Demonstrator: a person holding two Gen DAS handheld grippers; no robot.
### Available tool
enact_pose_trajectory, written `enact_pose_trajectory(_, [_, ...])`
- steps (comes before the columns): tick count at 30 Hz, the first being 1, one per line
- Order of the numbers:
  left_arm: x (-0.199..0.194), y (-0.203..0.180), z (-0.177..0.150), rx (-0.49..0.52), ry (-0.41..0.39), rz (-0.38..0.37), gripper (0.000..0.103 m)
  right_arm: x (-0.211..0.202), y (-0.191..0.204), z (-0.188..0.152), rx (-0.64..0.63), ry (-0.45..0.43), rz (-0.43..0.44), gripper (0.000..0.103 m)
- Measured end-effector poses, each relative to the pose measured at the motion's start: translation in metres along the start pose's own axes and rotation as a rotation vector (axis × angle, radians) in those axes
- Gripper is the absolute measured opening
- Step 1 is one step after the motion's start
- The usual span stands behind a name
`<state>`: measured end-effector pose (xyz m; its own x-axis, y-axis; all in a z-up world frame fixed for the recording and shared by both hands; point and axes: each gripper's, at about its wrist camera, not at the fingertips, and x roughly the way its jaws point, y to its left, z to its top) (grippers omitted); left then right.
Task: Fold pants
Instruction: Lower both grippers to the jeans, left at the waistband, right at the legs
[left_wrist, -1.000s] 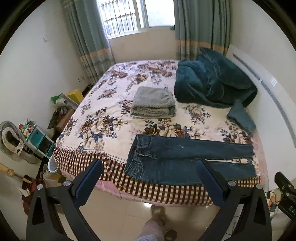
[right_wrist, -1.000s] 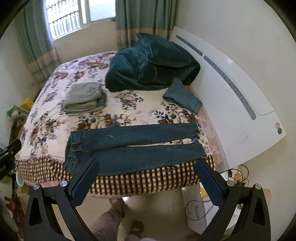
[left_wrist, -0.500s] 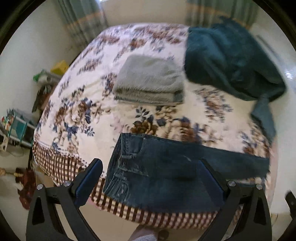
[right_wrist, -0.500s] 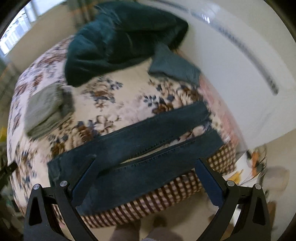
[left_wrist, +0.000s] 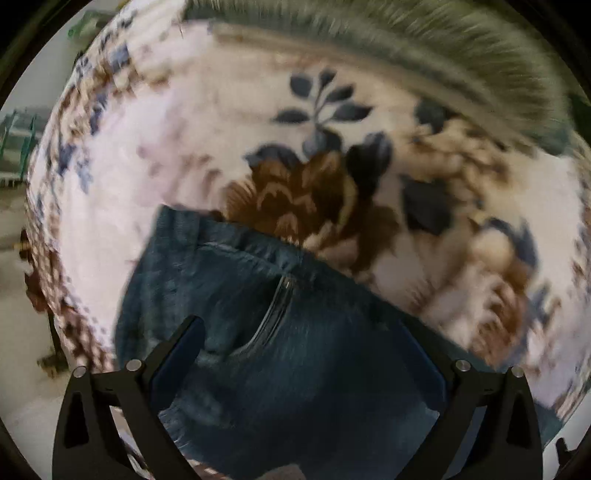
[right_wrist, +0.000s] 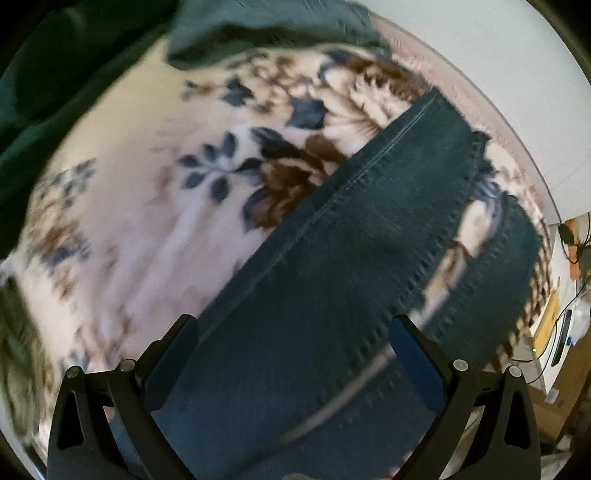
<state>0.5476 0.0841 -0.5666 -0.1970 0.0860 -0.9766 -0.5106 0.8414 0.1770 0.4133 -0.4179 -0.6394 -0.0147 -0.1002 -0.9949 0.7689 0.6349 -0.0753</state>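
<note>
Dark blue jeans lie flat on a floral bedspread. In the left wrist view their waist end with the zipper fills the lower middle, and my left gripper is open just above it, fingers either side of the fly. In the right wrist view the two legs run up to the right with hems near the bed's edge. My right gripper is open close above the legs. Both views are blurred by motion.
A folded grey garment lies beyond the waist on the floral bedspread. A teal blanket is heaped past the legs. The white headboard wall is at the right, with floor clutter and cables below it.
Both grippers have dropped quickly from standing height at the bedside to just above the jeans, the left over the waist, the right over the legs. Both remain open.
</note>
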Motion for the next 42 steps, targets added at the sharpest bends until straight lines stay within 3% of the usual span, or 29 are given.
enact_pose_trajectory(4, [0.016, 0.002, 0.008, -0.090, 0.051, -0.020, 0.103, 0.035, 0.013, 0.024, 0.006, 0.024, -0.050, 0.103])
enact_pose_trajectory(10, [0.016, -0.004, 0.009, -0.122, 0.082, 0.022, 0.103, 0.073, 0.023, 0.037, 0.006, 0.116, -0.096, 0.103])
enact_pose_trajectory(14, [0.002, -0.006, 0.003, -0.115, 0.062, 0.007, 0.089, 0.085, 0.021, 0.043, 0.004, 0.156, -0.094, 0.099])
enact_pose_trajectory(16, [-0.007, -0.003, 0.000, -0.106, 0.041, -0.020, 0.074, 0.086, 0.018, 0.043, -0.002, 0.164, -0.092, 0.085])
enact_pose_trajectory(18, [-0.019, 0.002, -0.006, -0.090, 0.004, -0.046, 0.047, 0.086, 0.013, 0.041, -0.007, 0.173, -0.077, 0.059])
enact_pose_trajectory(19, [-0.025, 0.006, -0.009, -0.089, -0.008, -0.060, 0.041, 0.084, 0.011, 0.040, -0.008, 0.173, -0.059, 0.050])
enact_pose_trajectory(21, [-0.038, 0.013, -0.017, -0.079, -0.041, -0.113, 0.022, 0.079, 0.008, 0.037, -0.012, 0.181, -0.018, 0.021])
enact_pose_trajectory(22, [-0.046, 0.018, -0.021, -0.076, -0.059, -0.138, 0.018, 0.075, 0.005, 0.034, -0.019, 0.177, -0.006, 0.014])
enact_pose_trajectory(24, [-0.049, 0.033, -0.030, -0.053, -0.096, -0.184, 0.011, 0.063, 0.005, 0.027, -0.049, 0.143, -0.003, 0.013])
enact_pose_trajectory(27, [-0.070, 0.051, -0.057, -0.042, -0.151, -0.265, 0.008, 0.042, -0.006, 0.016, -0.076, 0.109, 0.027, 0.011])
enact_pose_trajectory(34, [-0.135, 0.104, -0.139, -0.052, -0.245, -0.423, 0.007, -0.014, -0.077, -0.027, -0.092, 0.059, 0.146, 0.009])
enact_pose_trajectory(37, [-0.115, 0.153, -0.154, -0.047, -0.253, -0.452, 0.007, -0.063, -0.095, -0.038, -0.095, 0.078, 0.166, 0.009])
enact_pose_trajectory(38, [-0.115, 0.166, -0.174, -0.044, -0.248, -0.447, 0.007, -0.075, -0.112, -0.042, -0.097, 0.092, 0.167, 0.009])
enact_pose_trajectory(42, [-0.062, 0.187, -0.220, -0.076, -0.183, -0.406, 0.007, -0.060, -0.157, -0.075, -0.131, 0.162, 0.141, 0.009])
